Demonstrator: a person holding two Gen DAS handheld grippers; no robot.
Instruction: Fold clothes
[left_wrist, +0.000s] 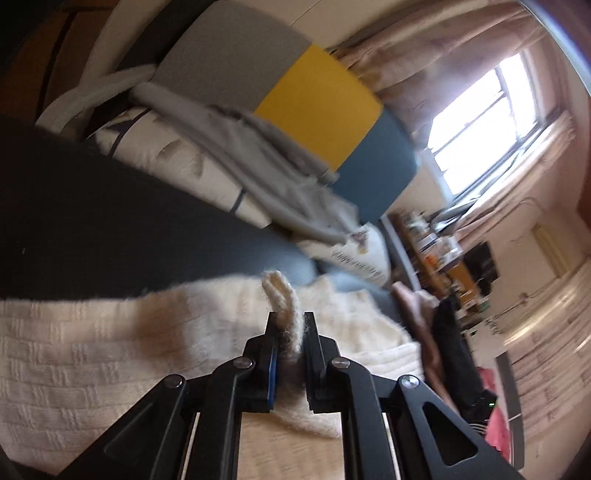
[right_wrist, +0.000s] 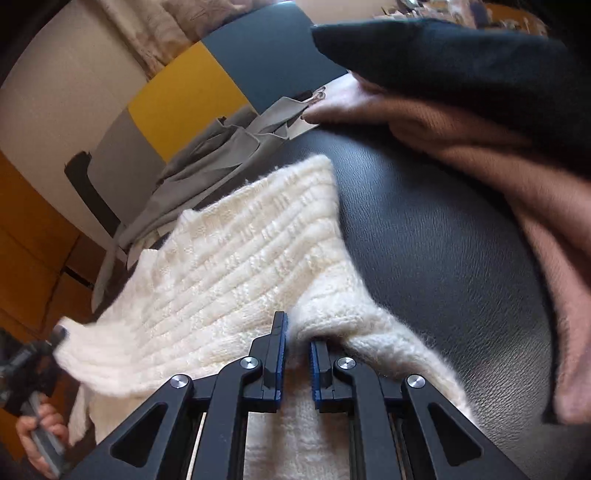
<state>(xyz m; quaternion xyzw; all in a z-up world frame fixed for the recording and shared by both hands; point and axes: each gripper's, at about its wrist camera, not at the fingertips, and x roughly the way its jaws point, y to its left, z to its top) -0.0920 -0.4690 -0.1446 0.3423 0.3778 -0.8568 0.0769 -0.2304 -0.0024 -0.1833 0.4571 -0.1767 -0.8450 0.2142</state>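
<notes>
step: lifting cream sweater (right_wrist: 236, 258) edge | left gripper (left_wrist: 290, 325), right gripper (right_wrist: 297, 332) both clamped on knit | next: fold over evenly

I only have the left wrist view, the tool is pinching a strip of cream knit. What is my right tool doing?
Observer: The right tool is shut on a fold of the same cream sweater.
Operator: Does the sweater lie flat over there?
Observer: No, part of it hangs lifted between the two tools, with the rest draped on the dark leather surface.
Operator: Anything close to my right side?
Observer: A pink garment with a black one on top lies to the right, apart from the sweater.
Operator: Is my other hand visible there?
Observer: Yes, a hand grips the left tool's handle at the lower left edge.
</notes>
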